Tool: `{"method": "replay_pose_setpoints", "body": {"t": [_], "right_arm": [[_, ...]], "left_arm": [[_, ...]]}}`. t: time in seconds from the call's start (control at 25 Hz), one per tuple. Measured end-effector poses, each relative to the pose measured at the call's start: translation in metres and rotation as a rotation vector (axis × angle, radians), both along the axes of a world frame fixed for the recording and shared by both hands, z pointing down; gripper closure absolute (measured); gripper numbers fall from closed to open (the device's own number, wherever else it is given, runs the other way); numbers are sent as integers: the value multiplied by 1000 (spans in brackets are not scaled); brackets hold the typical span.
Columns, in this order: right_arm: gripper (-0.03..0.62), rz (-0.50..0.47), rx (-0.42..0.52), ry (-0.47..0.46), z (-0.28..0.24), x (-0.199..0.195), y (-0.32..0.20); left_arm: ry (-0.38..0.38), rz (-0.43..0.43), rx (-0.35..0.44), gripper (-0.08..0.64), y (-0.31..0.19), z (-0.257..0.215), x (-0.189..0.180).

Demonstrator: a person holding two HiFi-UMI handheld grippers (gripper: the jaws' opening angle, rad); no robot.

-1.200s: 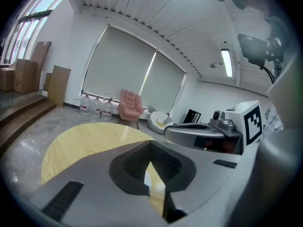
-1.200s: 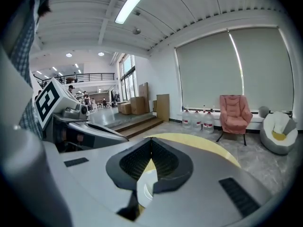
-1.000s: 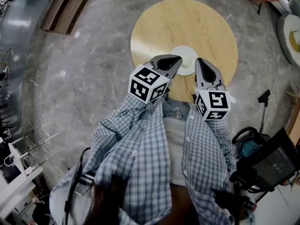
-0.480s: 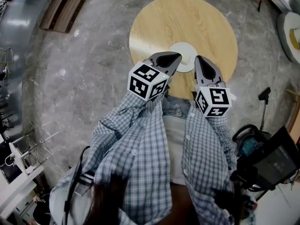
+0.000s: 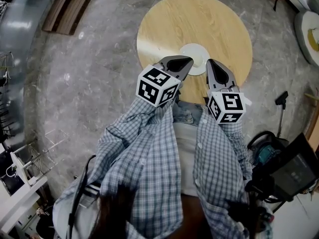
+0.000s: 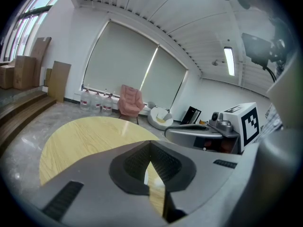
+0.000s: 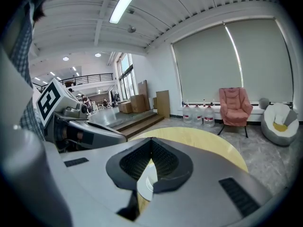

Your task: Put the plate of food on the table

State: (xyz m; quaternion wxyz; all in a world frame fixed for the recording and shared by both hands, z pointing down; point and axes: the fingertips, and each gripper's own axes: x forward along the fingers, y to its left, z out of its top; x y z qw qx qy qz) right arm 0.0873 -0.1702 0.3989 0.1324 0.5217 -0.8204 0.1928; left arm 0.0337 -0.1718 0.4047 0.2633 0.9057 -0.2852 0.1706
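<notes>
A white plate (image 5: pixel 194 52) lies at the middle of a round wooden table (image 5: pixel 194 14); I see no food on it. My left gripper (image 5: pixel 185 60) hangs shut and empty just short of the plate's near left edge. The right gripper (image 5: pixel 211 63), also shut and empty, hangs at the plate's near right edge. In the left gripper view the shut gripper (image 6: pixel 150 143) points over the table (image 6: pixel 90 136). In the right gripper view a sliver of the plate (image 7: pixel 147 183) shows below the shut gripper (image 7: pixel 151 141).
Wooden steps (image 5: pixel 70 9) lie at the far left and a wire rack (image 5: pixel 30 158) at the near left. A white seat with a yellow cushion (image 5: pixel 311 36) and black equipment (image 5: pixel 284 173) are on the right. A pink armchair (image 7: pixel 235 105) and water bottles (image 7: pixel 198 113) stand beyond the table.
The table and plate have slid a little up the head view, so both grippers now sit slightly further back from the plate. Both stay shut.
</notes>
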Motion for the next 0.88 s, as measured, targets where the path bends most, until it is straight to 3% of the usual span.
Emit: {"method": "replay_pose_setpoints", "body": {"t": [0.88], "right_arm": [[584, -31, -17, 3, 5, -4, -2]], "left_arm": [[-2, -11, -4, 552, 1, 0, 0]]}}
